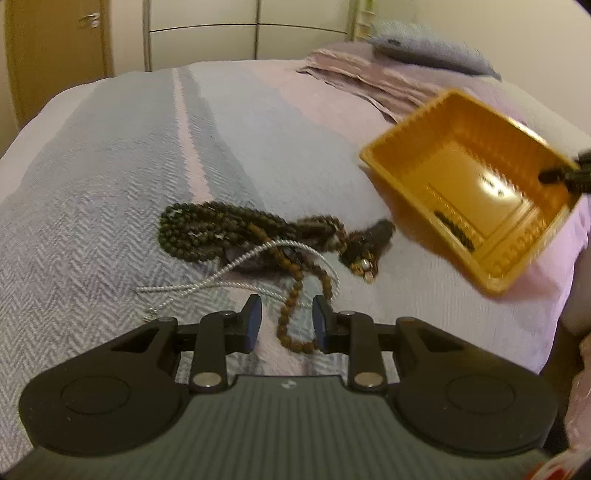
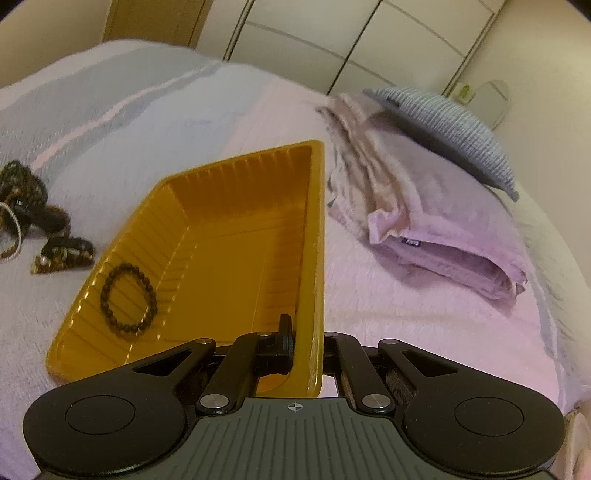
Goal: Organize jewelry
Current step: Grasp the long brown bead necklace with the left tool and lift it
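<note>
An orange plastic tray (image 2: 236, 236) is held by its right wall in my right gripper (image 2: 304, 343), which is shut on it; in the left wrist view the tray (image 1: 424, 147) hangs tilted above the bed at the right. A dark bead bracelet (image 2: 129, 301) lies inside the tray. A tangle of dark and brown bead necklaces (image 1: 229, 232) with a silver cord (image 1: 236, 258) lies on the bedspread. My left gripper (image 1: 287, 323) is open just over a brown bead strand (image 1: 291, 306) at the pile's near end, with the strand between its fingers.
The bed has a striped grey and pink bedspread (image 1: 129, 166). Folded pink cloth (image 2: 424, 221) and a grey-blue pillow (image 2: 450, 125) lie at the far right. Wardrobe doors (image 1: 203, 33) stand behind the bed.
</note>
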`<state>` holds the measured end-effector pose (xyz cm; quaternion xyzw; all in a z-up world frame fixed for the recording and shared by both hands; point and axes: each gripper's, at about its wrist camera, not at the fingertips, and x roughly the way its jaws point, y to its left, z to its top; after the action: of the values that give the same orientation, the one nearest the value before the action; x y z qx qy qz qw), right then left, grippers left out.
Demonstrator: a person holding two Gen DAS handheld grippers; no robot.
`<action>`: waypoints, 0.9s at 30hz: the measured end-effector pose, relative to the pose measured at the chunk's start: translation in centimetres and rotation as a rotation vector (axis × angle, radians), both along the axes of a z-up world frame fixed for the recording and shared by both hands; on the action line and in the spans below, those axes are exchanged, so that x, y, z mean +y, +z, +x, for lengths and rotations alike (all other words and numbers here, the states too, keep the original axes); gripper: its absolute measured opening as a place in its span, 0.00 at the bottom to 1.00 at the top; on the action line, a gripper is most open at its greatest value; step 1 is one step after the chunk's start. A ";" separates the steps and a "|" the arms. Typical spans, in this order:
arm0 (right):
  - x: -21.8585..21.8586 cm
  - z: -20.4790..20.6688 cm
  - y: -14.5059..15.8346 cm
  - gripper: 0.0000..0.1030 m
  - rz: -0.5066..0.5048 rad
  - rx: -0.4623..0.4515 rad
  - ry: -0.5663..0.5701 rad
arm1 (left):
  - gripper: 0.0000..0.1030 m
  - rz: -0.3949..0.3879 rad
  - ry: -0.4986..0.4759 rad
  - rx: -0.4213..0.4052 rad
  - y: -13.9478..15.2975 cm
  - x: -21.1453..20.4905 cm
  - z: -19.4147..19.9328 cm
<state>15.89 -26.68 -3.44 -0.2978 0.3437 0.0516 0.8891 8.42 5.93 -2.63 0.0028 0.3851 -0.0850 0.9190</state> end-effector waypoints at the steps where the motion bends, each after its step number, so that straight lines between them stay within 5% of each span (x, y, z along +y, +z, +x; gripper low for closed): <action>1: 0.0 0.1 0.0 0.04 -0.009 0.010 0.005 | 0.25 0.005 -0.004 0.004 -0.3 -0.2 0.1; 10: 0.5 0.7 0.0 0.04 -0.050 0.040 0.029 | 0.25 0.068 -0.044 0.057 -2.2 -1.2 2.9; 11: 0.5 0.8 0.0 0.04 -0.052 0.040 0.029 | 0.23 0.080 -0.055 0.073 -2.4 -1.3 3.1; 12: 0.5 0.8 0.1 0.04 -0.052 0.040 0.028 | 0.10 0.093 -0.066 0.085 -2.6 -1.5 3.2; 15: 0.5 0.9 0.0 0.04 -0.051 0.036 0.025 | 0.06 0.089 -0.095 0.082 -2.2 -1.5 2.9; 23: 0.5 0.8 0.0 0.04 -0.047 0.030 0.023 | 0.06 0.011 -0.131 -0.100 5.6 0.1 1.9; 27: 0.6 0.8 0.1 0.04 -0.053 0.028 0.028 | 0.06 0.062 -0.159 -0.157 9.6 0.0 2.1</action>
<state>16.67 -26.09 -3.34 -0.3254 0.3531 0.0591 0.8752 10.54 5.95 6.98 0.0682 0.3127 -0.1451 0.9362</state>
